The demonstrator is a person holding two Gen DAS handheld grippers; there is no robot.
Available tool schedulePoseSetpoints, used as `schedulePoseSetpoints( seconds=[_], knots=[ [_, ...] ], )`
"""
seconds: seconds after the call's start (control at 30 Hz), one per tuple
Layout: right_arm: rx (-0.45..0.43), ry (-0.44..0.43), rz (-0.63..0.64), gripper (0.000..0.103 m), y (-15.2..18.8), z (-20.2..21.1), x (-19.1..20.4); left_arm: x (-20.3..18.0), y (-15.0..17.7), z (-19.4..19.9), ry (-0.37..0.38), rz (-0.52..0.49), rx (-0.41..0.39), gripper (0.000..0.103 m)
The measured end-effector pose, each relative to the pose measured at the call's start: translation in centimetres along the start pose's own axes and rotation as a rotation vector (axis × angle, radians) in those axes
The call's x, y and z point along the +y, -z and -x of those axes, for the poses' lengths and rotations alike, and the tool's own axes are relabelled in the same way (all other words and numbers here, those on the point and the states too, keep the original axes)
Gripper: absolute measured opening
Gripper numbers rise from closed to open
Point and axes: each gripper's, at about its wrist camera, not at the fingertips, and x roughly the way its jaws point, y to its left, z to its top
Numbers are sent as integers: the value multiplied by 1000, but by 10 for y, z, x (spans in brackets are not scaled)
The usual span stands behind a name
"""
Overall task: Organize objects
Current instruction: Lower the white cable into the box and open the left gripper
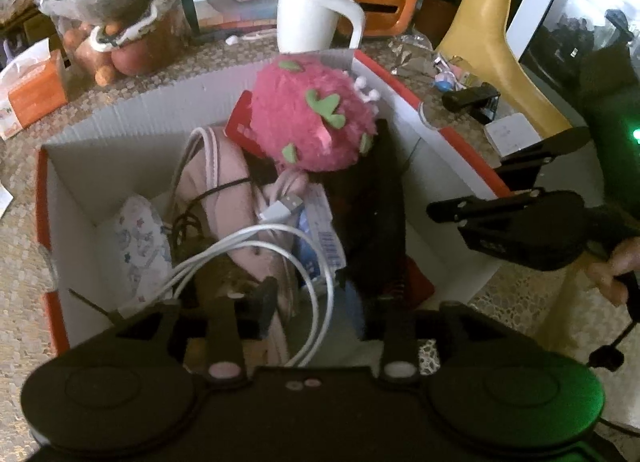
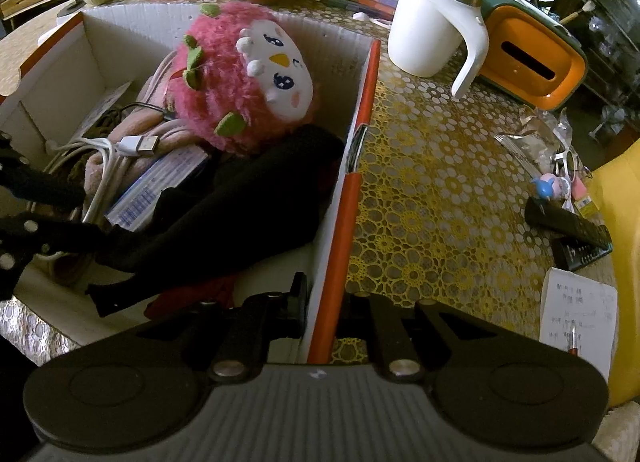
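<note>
A white cardboard box with orange outer walls (image 1: 80, 181) (image 2: 360, 197) stands on the table. In it lie a pink plush toy with green spots (image 1: 312, 121) (image 2: 240, 77), a white USB cable (image 1: 280, 246) (image 2: 132, 145), a pink cloth item (image 1: 224, 181), a black garment (image 1: 376, 221) (image 2: 248, 201) and a barcoded packet (image 2: 160, 185). My left gripper (image 1: 320, 294) is open, low over the box's near end above the cable. My right gripper (image 2: 332, 302) (image 1: 472, 189) is open, its fingers straddling the box's right wall.
On the patterned tablecloth (image 2: 440, 181) stand a white mug (image 2: 432, 25) (image 1: 316, 13), an orange-green holder (image 2: 532, 57), a tissue box (image 1: 36, 93), a bag of fruit (image 1: 116, 21), remotes (image 2: 568, 225), a paper note (image 2: 580, 310) and a yellow chair (image 1: 492, 37).
</note>
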Motion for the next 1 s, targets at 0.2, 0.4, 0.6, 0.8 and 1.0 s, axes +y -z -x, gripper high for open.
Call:
schedulePoseSetpoints(
  seconds=[0.2, 0.4, 0.6, 0.8, 1.0],
  knots=[
    [6, 7, -10, 11, 0, 0, 1, 3, 4, 20, -8, 13, -53, 39],
    [5, 12, -18, 11, 0, 1, 1, 10, 6, 46, -59, 29, -129, 46],
    [6, 17, -26, 11, -1, 0, 2, 24, 19, 71, -127, 68, -203, 67],
    [11, 22, -38, 11, -1, 1, 1, 38, 31, 88, -190, 100, -241, 82],
    [17, 25, -56, 11, -1, 2, 0, 47, 41, 92, -207, 164, -258, 91]
  ],
)
